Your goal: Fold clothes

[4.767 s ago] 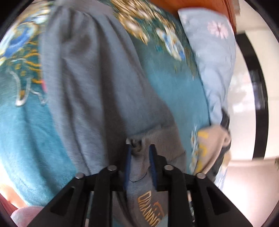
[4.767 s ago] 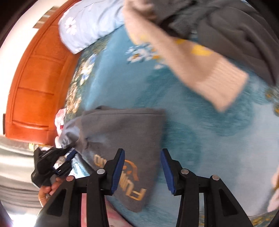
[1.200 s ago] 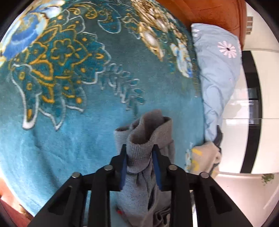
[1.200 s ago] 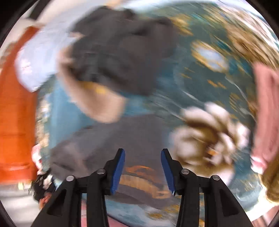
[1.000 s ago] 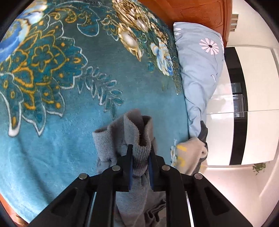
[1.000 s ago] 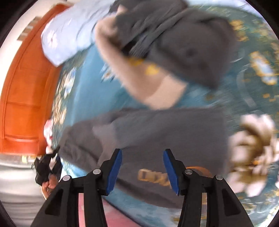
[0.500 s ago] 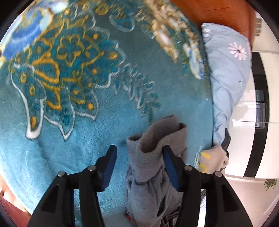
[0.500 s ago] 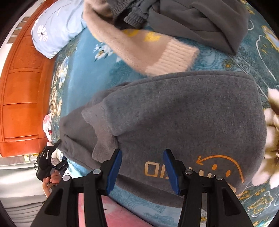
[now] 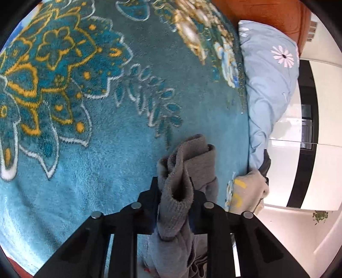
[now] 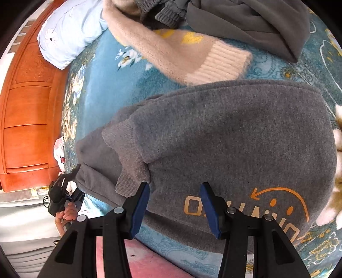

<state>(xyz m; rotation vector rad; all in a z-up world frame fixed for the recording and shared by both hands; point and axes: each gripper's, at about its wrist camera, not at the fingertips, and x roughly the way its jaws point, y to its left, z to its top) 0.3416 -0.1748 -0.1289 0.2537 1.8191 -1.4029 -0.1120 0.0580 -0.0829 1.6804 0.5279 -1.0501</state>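
Note:
A grey sweatshirt with orange lettering lies on the teal patterned blanket. Its ribbed cuff sits bunched between the jaws of my left gripper, which are closed against it. In the right wrist view the left gripper holds the sleeve end at the garment's left edge. My right gripper is open and empty, just above the sweatshirt's lower part near the lettering.
A beige knitted sweater and dark grey clothes lie heaped beyond the sweatshirt. A light blue pillow rests against the orange wooden headboard. A pink cloth lies at the bed's near edge.
My left gripper was open around the cuff half a second ago and has now closed on it. My right gripper has stayed open and settled closer over the sweatshirt.

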